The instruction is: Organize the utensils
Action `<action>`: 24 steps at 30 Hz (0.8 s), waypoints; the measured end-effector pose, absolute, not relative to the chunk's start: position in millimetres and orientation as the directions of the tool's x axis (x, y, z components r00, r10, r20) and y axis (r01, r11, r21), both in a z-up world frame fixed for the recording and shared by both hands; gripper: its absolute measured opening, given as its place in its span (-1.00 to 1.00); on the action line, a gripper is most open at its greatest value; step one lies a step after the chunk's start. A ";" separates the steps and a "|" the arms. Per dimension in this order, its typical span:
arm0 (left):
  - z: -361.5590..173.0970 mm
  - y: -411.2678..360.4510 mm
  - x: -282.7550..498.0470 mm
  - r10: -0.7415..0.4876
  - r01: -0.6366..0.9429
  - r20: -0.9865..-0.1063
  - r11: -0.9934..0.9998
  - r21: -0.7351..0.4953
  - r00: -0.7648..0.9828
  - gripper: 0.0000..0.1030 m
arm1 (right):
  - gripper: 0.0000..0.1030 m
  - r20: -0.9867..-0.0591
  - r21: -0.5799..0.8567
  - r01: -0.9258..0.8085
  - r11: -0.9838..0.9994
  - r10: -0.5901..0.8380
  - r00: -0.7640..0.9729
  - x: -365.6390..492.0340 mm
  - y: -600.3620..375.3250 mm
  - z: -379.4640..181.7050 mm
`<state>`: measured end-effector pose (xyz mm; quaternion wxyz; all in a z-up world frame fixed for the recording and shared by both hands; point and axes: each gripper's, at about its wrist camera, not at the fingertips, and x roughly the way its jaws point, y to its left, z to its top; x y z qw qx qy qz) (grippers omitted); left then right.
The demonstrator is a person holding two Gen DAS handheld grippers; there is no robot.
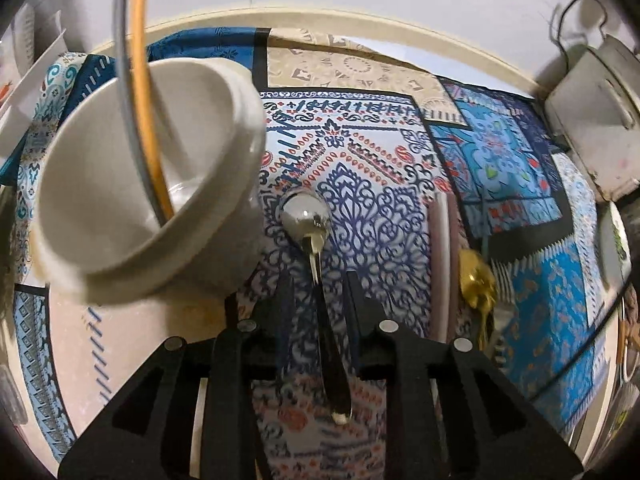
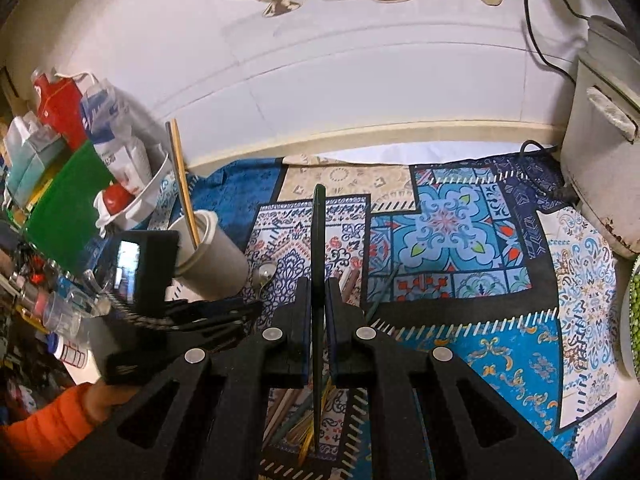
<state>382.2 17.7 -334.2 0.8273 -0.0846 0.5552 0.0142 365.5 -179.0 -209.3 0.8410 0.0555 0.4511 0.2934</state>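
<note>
Straddling a silver spoon (image 1: 306,216), left gripper (image 1: 316,280) gapes — right gripper (image 2: 319,284) clamps a dark chopstick (image 2: 318,240) (upright).

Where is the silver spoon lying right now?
In the left wrist view, the silver spoon lies on the patterned cloth, its handle between the left gripper's fingers, just right of the white cup.

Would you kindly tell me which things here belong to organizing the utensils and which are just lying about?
Belongs to the job:
white cup holding chopsticks
silver spoon
gold spoon
dark chopstick
loose chopsticks

Just lying about:
rice cooker
green board
paper bags
patterned cloth
</note>
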 end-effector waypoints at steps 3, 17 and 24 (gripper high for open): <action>-338.5 16.2 391.3 -0.045 -0.144 -0.923 0.984 -0.107 0.381 -0.61 | -0.88 -0.721 0.361 -0.440 0.822 0.546 0.428 369.0 -182.8 -208.0; -326.6 6.0 387.5 -0.030 -0.127 -0.916 0.988 -0.087 0.399 -0.92 | -0.88 -0.691 0.351 -0.447 0.822 0.550 0.469 379.1 -191.7 -195.2; -290.2 4.8 361.6 -0.057 -0.118 -0.876 0.985 -0.128 0.478 -0.93 | -0.88 -0.670 0.346 -0.470 0.812 0.565 0.482 379.0 -190.1 -186.1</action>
